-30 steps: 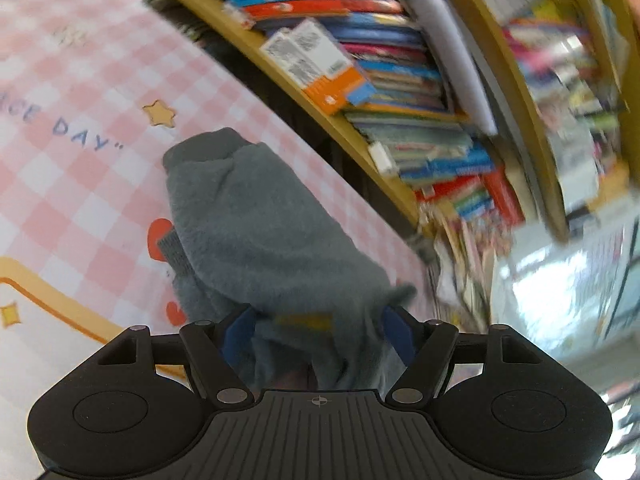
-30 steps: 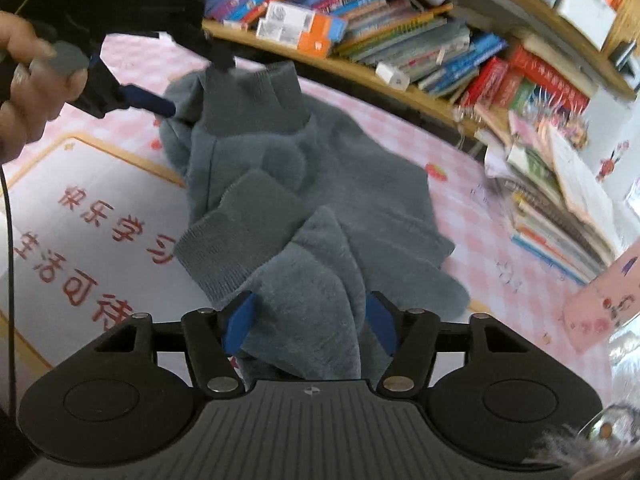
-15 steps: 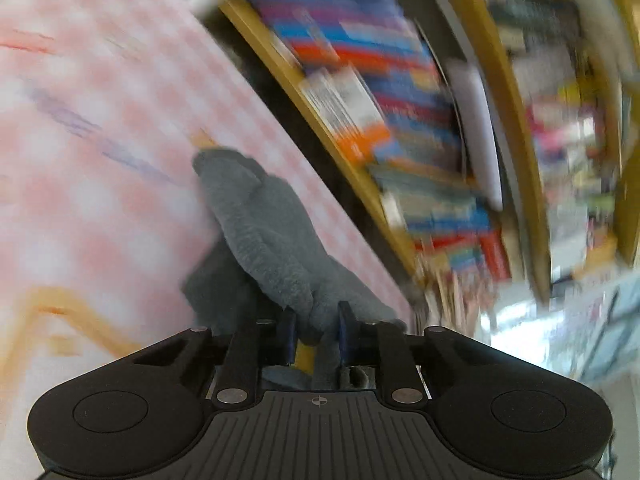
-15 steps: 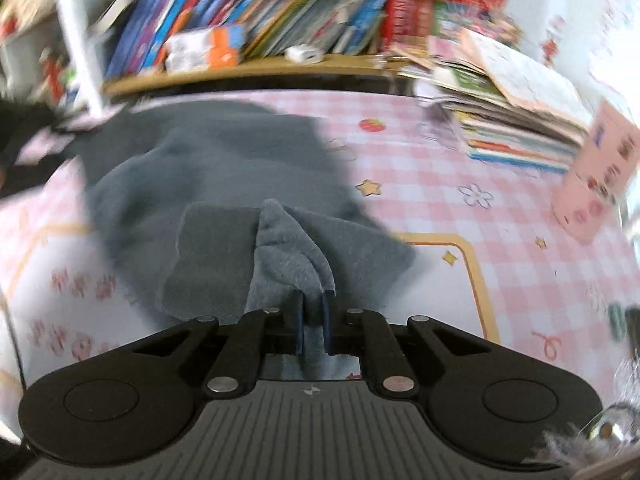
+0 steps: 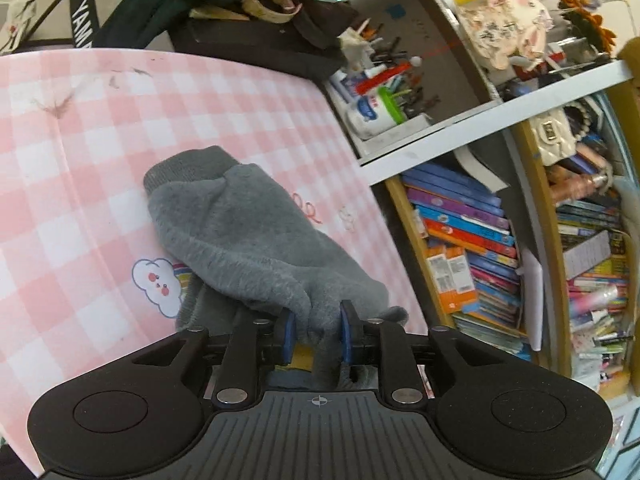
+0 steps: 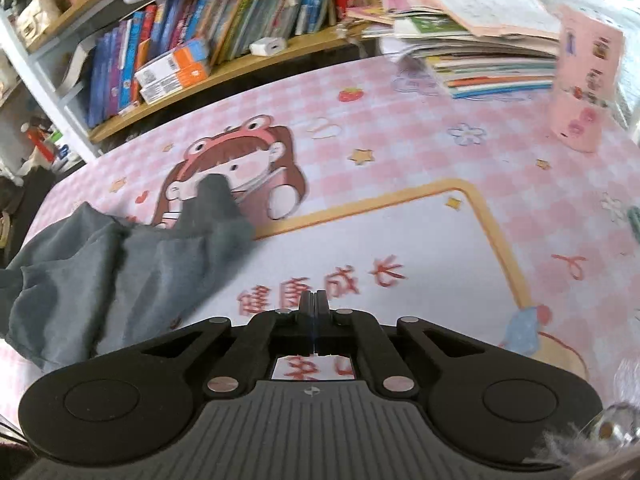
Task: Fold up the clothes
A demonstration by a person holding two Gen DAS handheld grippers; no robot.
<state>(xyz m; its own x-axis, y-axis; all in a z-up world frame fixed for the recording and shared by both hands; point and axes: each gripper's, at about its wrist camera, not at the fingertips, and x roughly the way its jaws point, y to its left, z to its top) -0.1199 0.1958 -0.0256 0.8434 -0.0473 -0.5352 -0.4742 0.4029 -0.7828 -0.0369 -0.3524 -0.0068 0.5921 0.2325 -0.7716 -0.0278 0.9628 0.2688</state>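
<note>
A grey knit sweater [image 5: 248,236] lies on the pink checked table mat [image 5: 72,184]; its ribbed cuff points away from me. My left gripper [image 5: 316,330] is shut on a bunched fold of the sweater at its near end. In the right wrist view the same sweater [image 6: 120,264] lies rumpled at the left on the mat [image 6: 400,216]. My right gripper [image 6: 314,312] is shut with its jaws pressed together and nothing between them, to the right of the sweater and apart from it.
Bookshelves full of books [image 5: 472,248] stand along the table's far edge, also in the right wrist view [image 6: 168,56]. A stack of books [image 6: 480,48] and a pink box [image 6: 584,80] sit at the far right of the table.
My right gripper has let go of the sweater and swung right, shut and empty. My left gripper closed on the sweater fold and has turned left with it.
</note>
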